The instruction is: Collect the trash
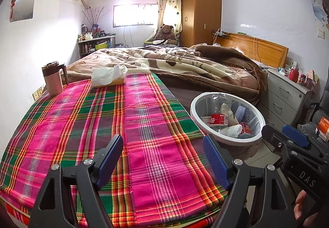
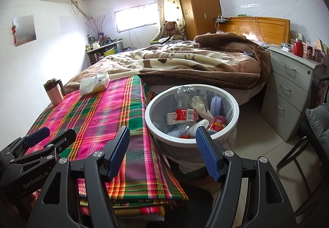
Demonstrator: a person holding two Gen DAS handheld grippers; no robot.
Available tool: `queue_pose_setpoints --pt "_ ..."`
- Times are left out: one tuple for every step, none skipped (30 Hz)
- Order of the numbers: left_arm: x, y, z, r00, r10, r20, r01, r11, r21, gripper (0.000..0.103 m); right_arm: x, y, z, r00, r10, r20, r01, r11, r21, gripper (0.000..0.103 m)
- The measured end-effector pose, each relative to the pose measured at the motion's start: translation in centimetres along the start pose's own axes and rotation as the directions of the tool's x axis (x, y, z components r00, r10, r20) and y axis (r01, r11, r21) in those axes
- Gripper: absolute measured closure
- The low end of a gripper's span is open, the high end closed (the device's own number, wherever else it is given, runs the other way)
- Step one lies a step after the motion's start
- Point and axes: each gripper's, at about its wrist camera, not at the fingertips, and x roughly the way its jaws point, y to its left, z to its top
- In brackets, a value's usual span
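A white-rimmed trash bin (image 1: 194, 114) (image 2: 149, 123) stands on the floor to the right of the plaid-covered table (image 1: 86, 125) (image 2: 98, 112). It holds a clear cola bottle (image 1: 219, 118) (image 2: 185, 112), a red can (image 1: 245, 127) (image 2: 219, 123), crumpled paper and a small box. My left gripper (image 1: 165, 159) is open and empty above the table's near edge. My right gripper (image 2: 163, 153) is open and empty over the gap between table and bin; it also shows in the left wrist view (image 1: 285, 133). The left gripper shows at lower left in the right wrist view (image 2: 52, 135).
A pink lidded mug (image 1: 53, 78) (image 2: 53, 92) and a tissue box (image 1: 110, 76) (image 2: 95, 83) sit at the table's far end. A bed with a brown blanket (image 1: 185, 63) lies beyond. A grey drawer cabinet (image 2: 292, 88) and a chair (image 2: 308, 145) stand at right.
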Motion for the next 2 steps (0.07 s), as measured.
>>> queue_pose_setpoints --pt "0.02 -0.06 0.03 1.000 0.001 -0.001 -0.001 1.000 0.000 0.022 -0.02 0.01 0.00 1.000 0.000 0.000 0.000 1.000 0.000 0.035" --pt "0.01 0.00 -0.03 1.000 0.002 -0.001 -0.002 1.000 -0.001 0.022 -0.01 0.02 0.01 1.000 0.000 0.000 0.000 1.000 0.001 0.035"
